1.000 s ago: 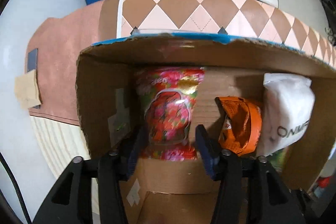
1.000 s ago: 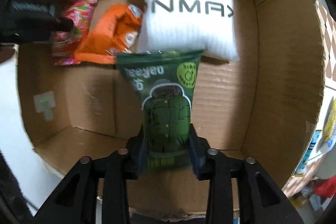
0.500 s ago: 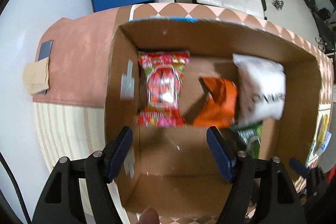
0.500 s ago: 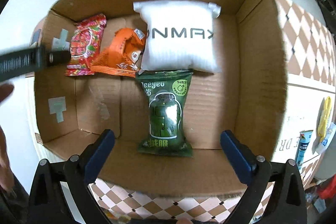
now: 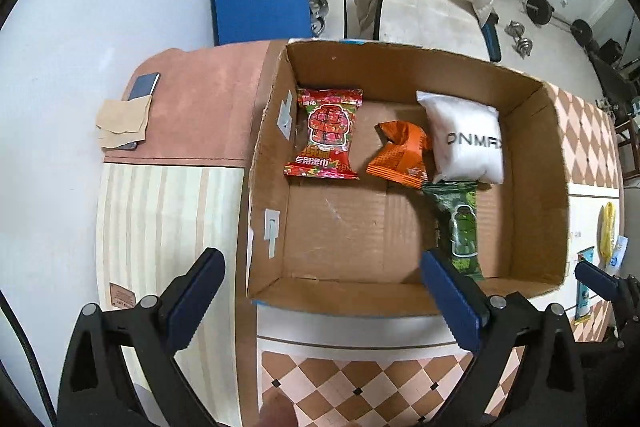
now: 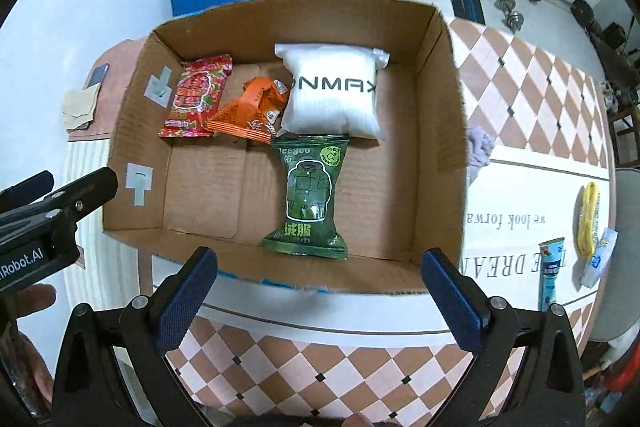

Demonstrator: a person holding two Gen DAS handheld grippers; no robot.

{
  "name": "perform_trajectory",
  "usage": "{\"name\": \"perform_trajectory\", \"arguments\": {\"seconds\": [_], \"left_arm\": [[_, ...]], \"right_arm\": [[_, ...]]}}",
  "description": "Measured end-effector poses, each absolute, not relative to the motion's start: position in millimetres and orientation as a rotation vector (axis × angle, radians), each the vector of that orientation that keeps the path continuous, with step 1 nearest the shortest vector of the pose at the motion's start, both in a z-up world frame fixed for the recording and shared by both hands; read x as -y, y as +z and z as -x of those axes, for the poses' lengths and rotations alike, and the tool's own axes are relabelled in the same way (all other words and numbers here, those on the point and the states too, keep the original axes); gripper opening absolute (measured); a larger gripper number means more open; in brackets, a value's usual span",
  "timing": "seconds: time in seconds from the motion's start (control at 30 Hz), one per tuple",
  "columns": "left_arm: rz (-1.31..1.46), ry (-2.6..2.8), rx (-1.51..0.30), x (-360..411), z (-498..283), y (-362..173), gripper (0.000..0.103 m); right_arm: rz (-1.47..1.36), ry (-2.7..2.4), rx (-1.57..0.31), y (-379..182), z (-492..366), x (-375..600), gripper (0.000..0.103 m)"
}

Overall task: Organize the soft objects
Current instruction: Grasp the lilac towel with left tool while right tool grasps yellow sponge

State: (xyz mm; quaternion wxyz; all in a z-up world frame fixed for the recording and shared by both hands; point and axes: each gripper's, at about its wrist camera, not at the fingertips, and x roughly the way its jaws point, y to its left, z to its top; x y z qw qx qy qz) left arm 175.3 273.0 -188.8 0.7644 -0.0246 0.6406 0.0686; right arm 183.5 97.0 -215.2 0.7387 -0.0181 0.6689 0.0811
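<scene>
Both my tongs hang spread wide and empty over the cardboard box (image 6: 444, 131), the left tongs (image 5: 320, 291) having just been opening. Just ahead of my right tongs (image 6: 316, 291) lies the green packet (image 6: 308, 195), long axis pointing away from me. Beyond it sit the white pouch (image 6: 332, 95), the orange packet (image 6: 252, 107) and the red packet (image 6: 196, 95). Further soft items, I think, wait on the table (image 6: 520, 187) off my right side.

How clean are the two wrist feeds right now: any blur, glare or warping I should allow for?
Left wrist view: sharp; fisheye bows the cardboard box walls, corners vignetted black, slight sheen on the red packet. Right wrist view: mostly sharp, the box's near rim smeared, the white pouch evenly lit and its lettering upside down, the green packet with mild glare.
</scene>
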Motion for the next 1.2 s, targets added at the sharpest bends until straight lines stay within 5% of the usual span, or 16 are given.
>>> {"name": "perform_trajectory", "arguments": {"seconds": [0.27,0.57,0.87,1.2], "left_arm": [[0.079,0.123,-1.362,-252.7,-159.9,-164.8,0.101],[-0.268,-0.019,-1.280,-114.4,-190.9,-135.4,0.101],[-0.616,-0.241,-1.404,53.6,-259.7,-214.4,0.101],[-0.920,-0.306,-1.625,125.4,-291.0,-340.3,0.101]], "right_arm": [[-0.017,0.225,-1.421,-185.9,-164.9,-75.9,0.103],[-0.219,0.080,-1.423,-165.5,-160.1,71.7,0.103],[-0.348,-0.290,-1.489,-211.7,-176.0,283.2,0.103],[-0.276,-0.209,-1.627,-282.5,-236.4,345.8,0.103]]}}
